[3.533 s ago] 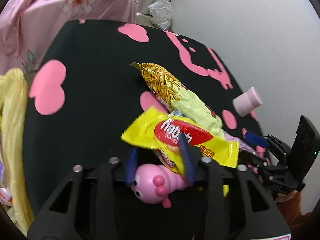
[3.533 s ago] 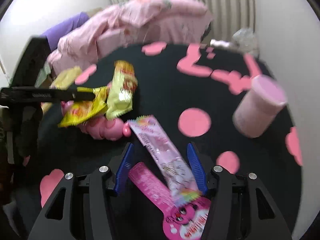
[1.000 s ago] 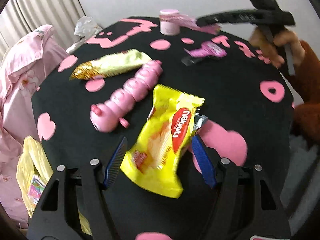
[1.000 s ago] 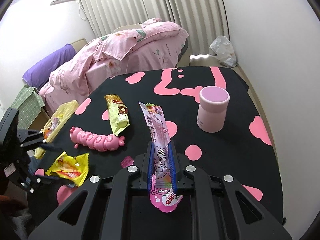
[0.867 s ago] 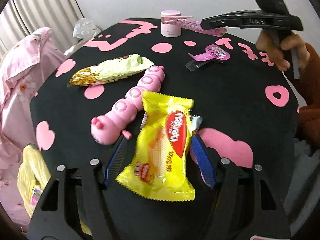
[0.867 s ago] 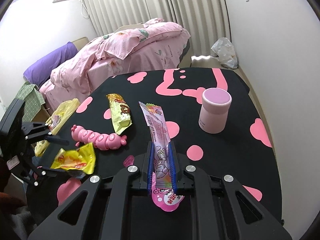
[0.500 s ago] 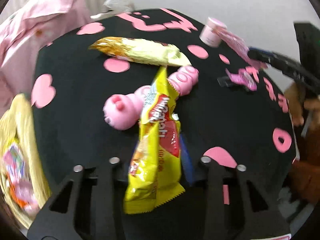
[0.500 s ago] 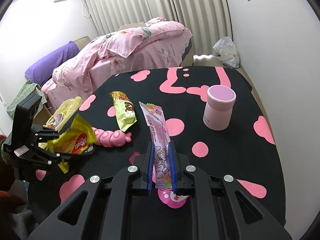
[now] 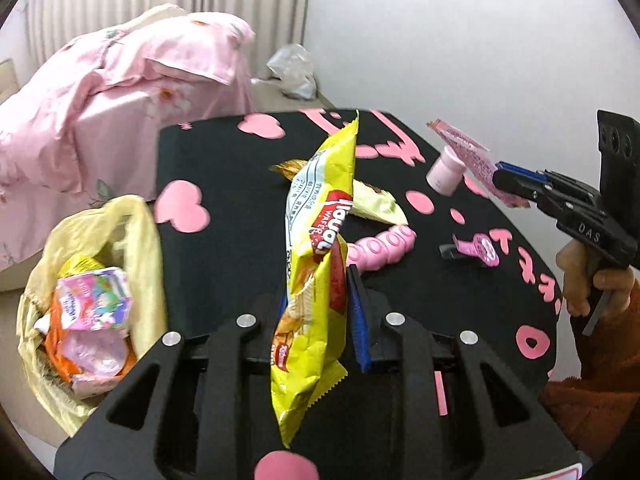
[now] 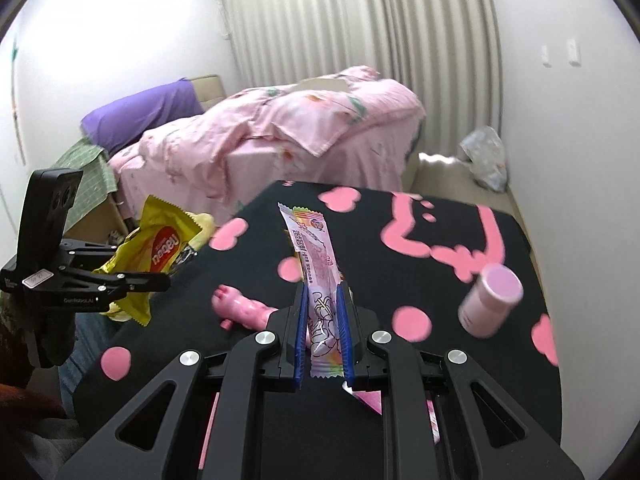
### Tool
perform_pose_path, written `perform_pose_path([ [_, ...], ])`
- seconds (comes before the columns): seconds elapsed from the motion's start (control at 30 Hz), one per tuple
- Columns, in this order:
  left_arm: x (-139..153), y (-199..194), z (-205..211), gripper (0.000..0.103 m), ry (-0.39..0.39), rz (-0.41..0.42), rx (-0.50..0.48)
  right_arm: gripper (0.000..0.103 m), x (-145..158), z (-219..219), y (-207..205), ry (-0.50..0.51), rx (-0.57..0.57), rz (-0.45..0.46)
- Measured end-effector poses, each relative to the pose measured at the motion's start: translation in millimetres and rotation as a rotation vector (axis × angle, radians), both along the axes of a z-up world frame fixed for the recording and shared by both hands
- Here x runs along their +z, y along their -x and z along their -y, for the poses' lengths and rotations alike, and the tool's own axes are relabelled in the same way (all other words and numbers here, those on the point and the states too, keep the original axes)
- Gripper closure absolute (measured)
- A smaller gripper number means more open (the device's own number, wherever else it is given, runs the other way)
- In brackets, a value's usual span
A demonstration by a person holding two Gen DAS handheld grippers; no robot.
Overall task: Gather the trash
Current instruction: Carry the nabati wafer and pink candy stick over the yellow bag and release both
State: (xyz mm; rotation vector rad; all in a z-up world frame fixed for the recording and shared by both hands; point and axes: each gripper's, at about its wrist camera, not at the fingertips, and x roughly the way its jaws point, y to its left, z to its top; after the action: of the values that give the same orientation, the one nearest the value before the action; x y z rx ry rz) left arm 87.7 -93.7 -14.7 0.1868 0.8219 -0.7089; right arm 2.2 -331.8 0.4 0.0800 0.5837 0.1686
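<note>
My left gripper [image 9: 318, 284] has its jaws closing on a yellow wafer packet [image 9: 316, 248], which stands on edge between the pads, lifted off the black table [image 9: 224, 160]. A yellow trash bag [image 9: 136, 236] with wrappers inside hangs open at the table's left edge. My right gripper [image 10: 322, 292] is shut on a long pink candy wrapper [image 10: 316, 256], held above the table. In the left wrist view the right gripper [image 9: 506, 178] is at the right with that wrapper [image 9: 464, 148]. In the right wrist view the left gripper [image 10: 160, 280] holds the yellow packet [image 10: 160, 248] at the left.
On the table lie a pink caterpillar toy [image 9: 384, 246], a gold-green snack packet [image 9: 372, 204], a small pink tag [image 9: 478, 248] and a pink cup [image 10: 490, 300]. A bed with pink bedding [image 10: 280, 128] stands behind the table. A person's hand [image 9: 592, 284] holds the right gripper.
The left jaws closed on the yellow packet, lifted it off the table and rolled it onto its edge; the trash bag came into view. The right gripper rose with the pink wrapper.
</note>
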Motion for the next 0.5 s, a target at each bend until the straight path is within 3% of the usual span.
perform_pose_path([
  [0.1,8,-2,-27,0.078,0.040,0.024,0.064,0.088,11,-21,-7,0.018,0.040,0.017],
  [0.23,14,-12,-71,0.078,0.062,0.062,0.218,0.088,24,-52,-25,0.023,0.107,0.041],
  [0.5,11,-31,-177,0.078,0.109,0.070,0.550,0.088,43,-132,-99,-0.018,0.323,0.041],
])
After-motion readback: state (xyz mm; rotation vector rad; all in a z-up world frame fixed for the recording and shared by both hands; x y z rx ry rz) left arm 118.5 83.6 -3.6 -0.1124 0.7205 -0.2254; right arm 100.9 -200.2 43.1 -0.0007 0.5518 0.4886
